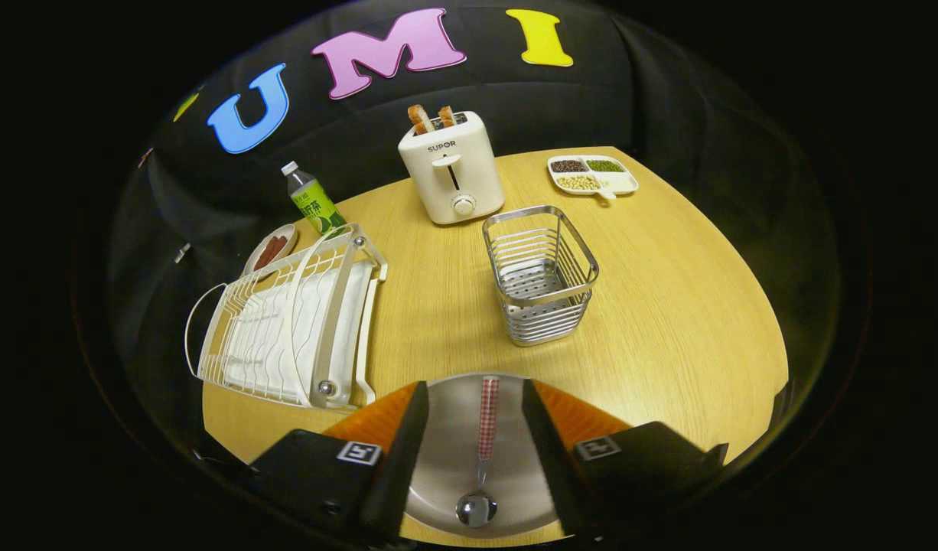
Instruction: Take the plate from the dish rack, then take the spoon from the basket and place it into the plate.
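A round metal plate (444,451) lies on the wooden table's near edge, under my gripper (473,385). In the plate lies a spoon (487,428) with a red checked handle, its handle pointing away from me and its bowl nearest me. The spoon sits in the gap between my two fingers, and neither finger touches it. The gripper is open. Beyond the fingers stands the metal wire basket (542,275), with nothing inside. The white dish rack (285,329) stands to the left, holding no plate.
A white toaster (451,168) with two toast slices stands at the back of the table (668,306). A green bottle (314,203) and a small dish of sausages (270,249) are behind the rack. A divided tray of beans (591,176) sits far right.
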{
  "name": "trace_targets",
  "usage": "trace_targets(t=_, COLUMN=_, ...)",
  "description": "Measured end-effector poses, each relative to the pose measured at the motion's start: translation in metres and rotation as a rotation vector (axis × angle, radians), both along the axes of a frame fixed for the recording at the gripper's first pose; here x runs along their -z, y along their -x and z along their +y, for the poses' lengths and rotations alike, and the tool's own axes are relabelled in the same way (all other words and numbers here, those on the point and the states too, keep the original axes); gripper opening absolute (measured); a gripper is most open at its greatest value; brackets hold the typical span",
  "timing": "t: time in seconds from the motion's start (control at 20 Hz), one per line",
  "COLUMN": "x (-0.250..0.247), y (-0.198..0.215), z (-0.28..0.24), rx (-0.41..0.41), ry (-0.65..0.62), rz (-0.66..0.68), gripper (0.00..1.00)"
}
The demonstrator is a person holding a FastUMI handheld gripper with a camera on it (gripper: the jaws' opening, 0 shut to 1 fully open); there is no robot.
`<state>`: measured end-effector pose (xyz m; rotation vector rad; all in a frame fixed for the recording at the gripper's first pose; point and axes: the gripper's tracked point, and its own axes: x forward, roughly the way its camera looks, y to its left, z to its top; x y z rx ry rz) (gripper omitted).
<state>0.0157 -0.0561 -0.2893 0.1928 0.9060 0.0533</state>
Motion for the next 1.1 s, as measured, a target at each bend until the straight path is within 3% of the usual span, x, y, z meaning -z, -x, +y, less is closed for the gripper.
trace_targets(t=0.05, x=-0.004, y=0.000, z=-0.001, rx=-0.003, ry=0.005, rz=-0.017, gripper=0.89)
trace_targets(t=0.1, x=-0.011, y=0.000, z=-0.003, rx=-0.008, ry=0.012, rz=-0.037, gripper=1.00)
trace_targets(t=0.45, x=-0.091, y=-0.015, z=-0.018, rx=-0.013, ry=0.008, rz=-0.234, gripper=0.98)
trace_targets(t=0.55, x=-0.117, y=-0.025, z=-0.015, rx=-0.056, ry=0.011, rz=-0.298, gripper=0.98)
trace_targets(t=0.8, x=-0.205, y=-0.049, z=-0.029, rx=-0.084, ry=0.105, rz=-0.530, gripper=0.98)
trace_targets(t=1.1, x=-0.294, y=-0.046, z=-0.023, rx=-0.110, ry=0.058, rz=-0.735, gripper=0.98)
